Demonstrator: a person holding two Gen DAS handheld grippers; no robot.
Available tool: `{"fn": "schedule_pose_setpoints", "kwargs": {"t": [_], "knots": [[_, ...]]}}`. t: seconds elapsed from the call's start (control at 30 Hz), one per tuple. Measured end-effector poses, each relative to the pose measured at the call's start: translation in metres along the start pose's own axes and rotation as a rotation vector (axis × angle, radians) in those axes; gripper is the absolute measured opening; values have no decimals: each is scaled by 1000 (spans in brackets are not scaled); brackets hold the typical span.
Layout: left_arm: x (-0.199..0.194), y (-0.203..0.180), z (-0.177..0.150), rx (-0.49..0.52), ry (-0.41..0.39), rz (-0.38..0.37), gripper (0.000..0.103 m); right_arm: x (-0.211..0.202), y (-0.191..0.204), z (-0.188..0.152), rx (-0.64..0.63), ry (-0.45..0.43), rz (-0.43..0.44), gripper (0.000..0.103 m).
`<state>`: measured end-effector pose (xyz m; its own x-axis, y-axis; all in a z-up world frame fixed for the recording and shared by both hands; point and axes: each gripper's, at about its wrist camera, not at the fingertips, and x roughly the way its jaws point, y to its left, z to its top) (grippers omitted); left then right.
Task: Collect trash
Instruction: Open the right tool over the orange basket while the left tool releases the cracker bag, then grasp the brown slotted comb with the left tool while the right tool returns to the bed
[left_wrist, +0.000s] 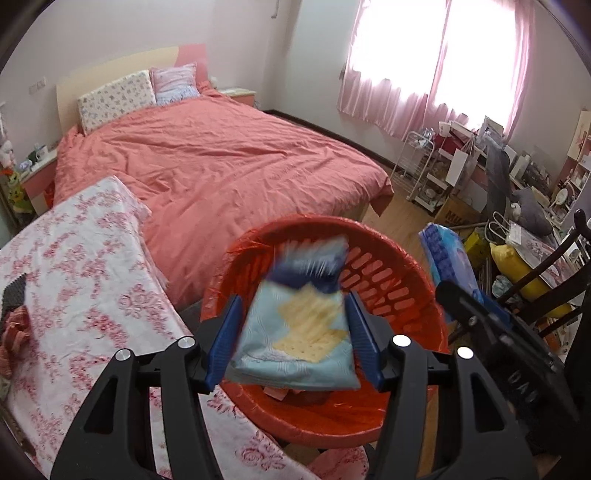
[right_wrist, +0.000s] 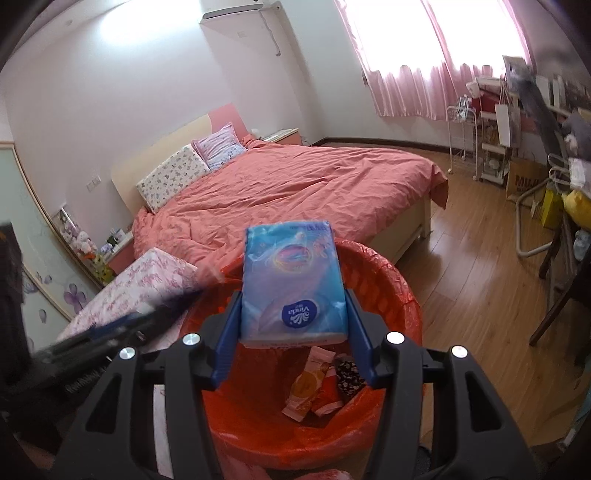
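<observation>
A red basket lined with a red bag stands by the table. My left gripper is shut on a light-blue cracker packet and holds it over the basket. My right gripper is shut on a blue Vinda tissue pack, also over the basket; this pack shows at the right of the left wrist view. Several wrappers lie at the basket's bottom. The left gripper appears blurred at the left of the right wrist view.
A table with a pink floral cloth is at the left. A bed with a salmon cover lies beyond. A dark chair, a yellow bag and cluttered shelves stand at the right on the wood floor.
</observation>
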<state>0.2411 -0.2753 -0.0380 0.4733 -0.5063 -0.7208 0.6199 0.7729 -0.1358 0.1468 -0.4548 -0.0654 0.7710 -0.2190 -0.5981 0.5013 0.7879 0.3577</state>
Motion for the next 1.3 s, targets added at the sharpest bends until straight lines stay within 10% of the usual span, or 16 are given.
{"fn": "schedule_pose_setpoints", "kwargs": {"t": [0.67, 1.07, 1.3], "knots": [[-55, 90, -58, -101, 8, 310, 80, -7, 33, -26, -97, 23, -47, 75], [-142, 191, -120, -308, -60, 543, 83, -9, 105, -71, -236, 101, 20, 75], [-127, 237, -134, -478, 2, 568, 83, -4, 154, -95, -322, 145, 66, 75]]}}
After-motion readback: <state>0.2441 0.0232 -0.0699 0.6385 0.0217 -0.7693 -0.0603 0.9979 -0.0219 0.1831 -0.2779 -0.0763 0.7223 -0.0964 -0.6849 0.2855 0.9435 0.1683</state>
